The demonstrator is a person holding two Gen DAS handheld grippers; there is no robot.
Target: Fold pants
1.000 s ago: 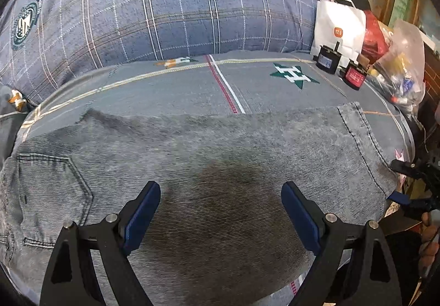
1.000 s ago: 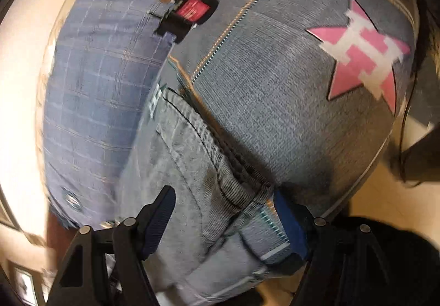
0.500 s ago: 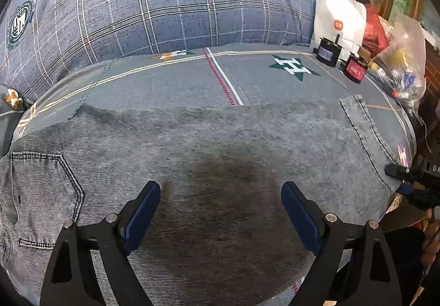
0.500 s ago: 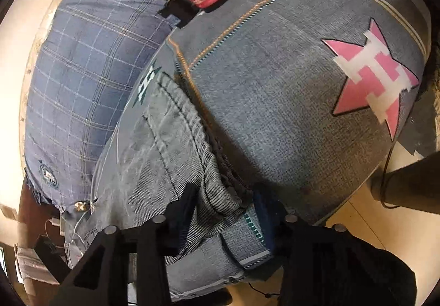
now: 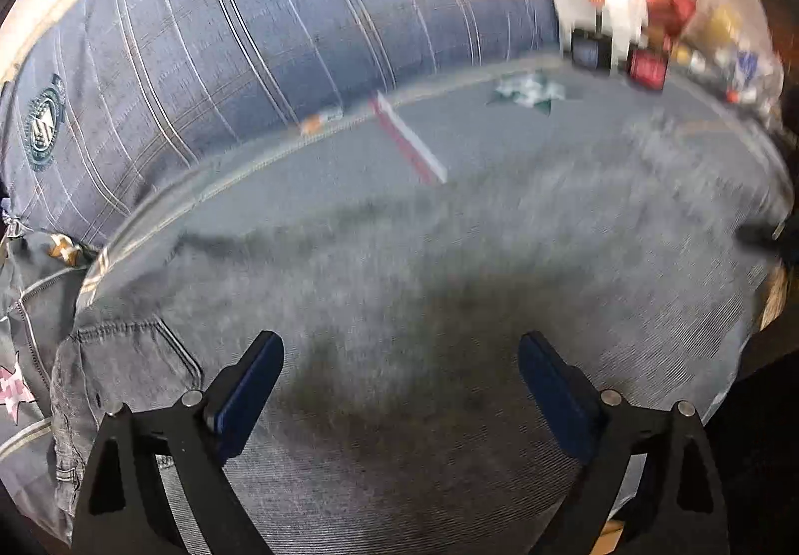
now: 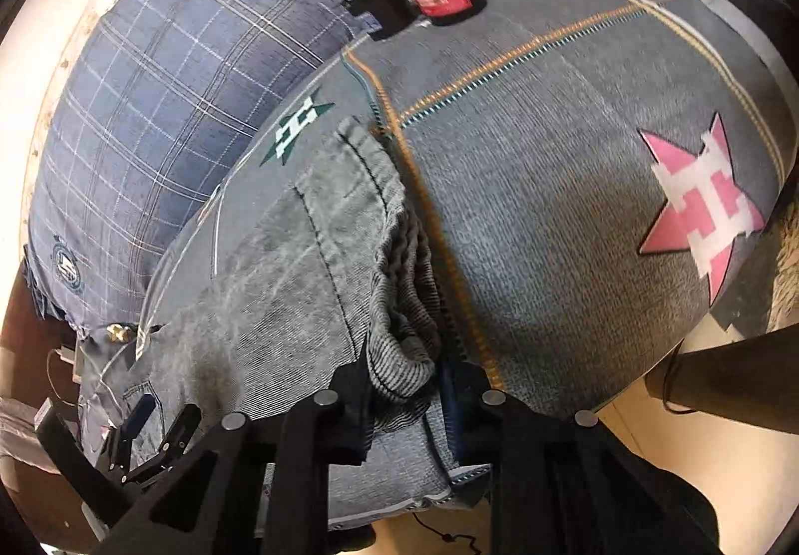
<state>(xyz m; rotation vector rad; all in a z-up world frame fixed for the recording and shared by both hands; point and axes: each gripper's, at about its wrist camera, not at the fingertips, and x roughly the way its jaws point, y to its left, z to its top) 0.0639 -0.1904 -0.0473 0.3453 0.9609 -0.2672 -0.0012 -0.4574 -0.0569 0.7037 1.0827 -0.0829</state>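
Grey denim pants (image 5: 449, 305) lie spread flat beneath the left jaws, back pocket beside them, hem bunched between the right jaws.

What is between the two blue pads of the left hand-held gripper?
Only the grey pants, spread flat on the bed; the left hand-held gripper is open over them, gripping nothing. The left wrist view shows this.

Left gripper (image 5: 399, 385): jaws spread wide, blue pads (image 5: 247, 388) apart, nothing between them.
Right gripper (image 6: 404, 398): jaws closed, clamped on a bunched fold of the pants (image 6: 299, 265).
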